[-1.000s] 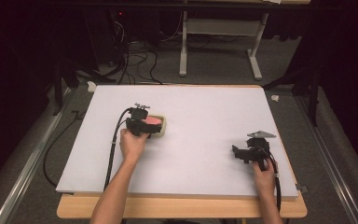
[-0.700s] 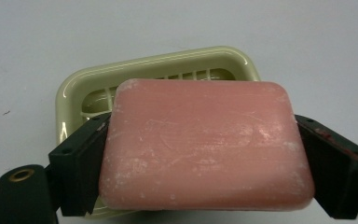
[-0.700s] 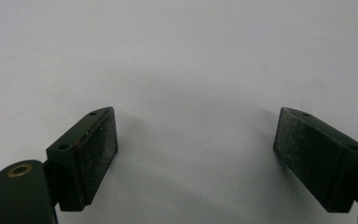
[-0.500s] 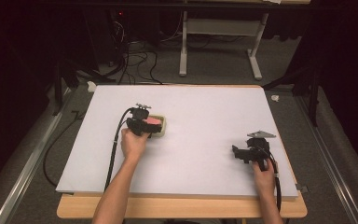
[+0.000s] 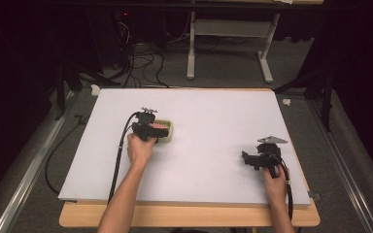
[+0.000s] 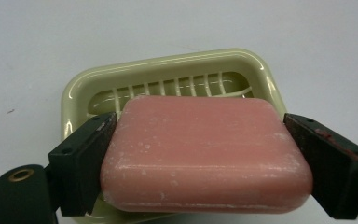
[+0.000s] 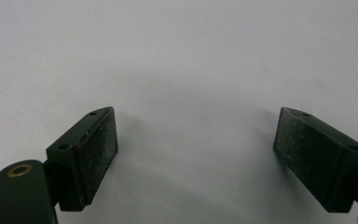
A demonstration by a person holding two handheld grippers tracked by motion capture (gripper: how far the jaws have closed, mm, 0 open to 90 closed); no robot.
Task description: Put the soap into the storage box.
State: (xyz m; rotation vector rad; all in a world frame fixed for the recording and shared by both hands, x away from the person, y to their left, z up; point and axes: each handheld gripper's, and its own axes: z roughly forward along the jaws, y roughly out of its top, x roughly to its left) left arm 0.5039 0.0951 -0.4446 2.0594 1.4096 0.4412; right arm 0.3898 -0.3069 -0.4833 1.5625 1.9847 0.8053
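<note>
From the high view, we see our left claw (image 5: 156, 130) over the pale green soap dish (image 5: 167, 136), with the pink soap (image 5: 158, 131) between its jaws. Our right claw (image 5: 247, 159) rests well apart from them, low over the bare white surface (image 5: 213, 121), with nothing near it.

In the left gripper view, the left claw (image 6: 200, 154) pinches the soap (image 6: 205, 149) across its long sides, 1 black jaw pressed on each end face. The dish (image 6: 168, 70) lies just beyond and below the claw, its ribbed floor showing past the far edge of the bar. We cannot tell whether the soap's underside touches the ribs or hangs just clear of them; the near part of the bar appears to overhang the dish's near rim.

In the right gripper view, the right claw (image 7: 196, 149) stands spread wide, its 2 jaws far apart with only the plain surface (image 7: 182, 60) between and ahead of them.

We judge the step in hand to be the handling of the soap at the dish, either seating it or lifting it out; the frames alone do not settle which. If we are seating it, the next move calls for nudging the bar forward from the claw until it sits centred over the ribs, lowering it flat, then spreading the jaws. If lifting, we keep the pinch firm and rise straight up, since the bar looks slick.
</note>
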